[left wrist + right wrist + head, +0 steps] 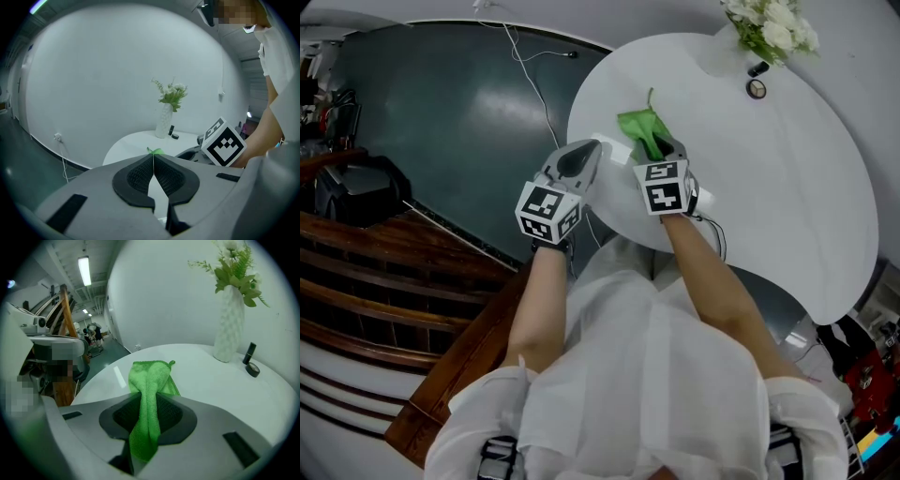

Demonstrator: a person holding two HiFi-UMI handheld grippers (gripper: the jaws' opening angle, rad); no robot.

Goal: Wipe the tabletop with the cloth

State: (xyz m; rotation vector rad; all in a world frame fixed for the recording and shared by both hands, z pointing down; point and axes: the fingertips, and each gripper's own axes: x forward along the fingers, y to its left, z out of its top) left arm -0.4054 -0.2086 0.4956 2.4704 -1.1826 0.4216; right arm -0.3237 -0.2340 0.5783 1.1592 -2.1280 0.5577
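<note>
Cloth (pixel 150 376) sits pinched in the right hand-held gripper (pixel 146 412); the left hand-held gripper (pixel 153 172) is closed, empty. Best to press it flat, then sweep the counter (pixel 211 380) slowly.

Cloth (pixel 149 376) between the right gripper (pixel 149 399) jaws, lying on the tabletop (pixel 211 380)
Vase (pixel 229 324) ahead and to its right; left gripper (pixel 592 153) just beside it on its left.

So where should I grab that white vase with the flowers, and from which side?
Probably grip the vase round its white body at mid-height, coming level from the bare tabletop side. It stands upright, flowers crowd its mouth, small dark items sit beside it. Use the left gripper; the right gripper is shut on the cloth.
</note>
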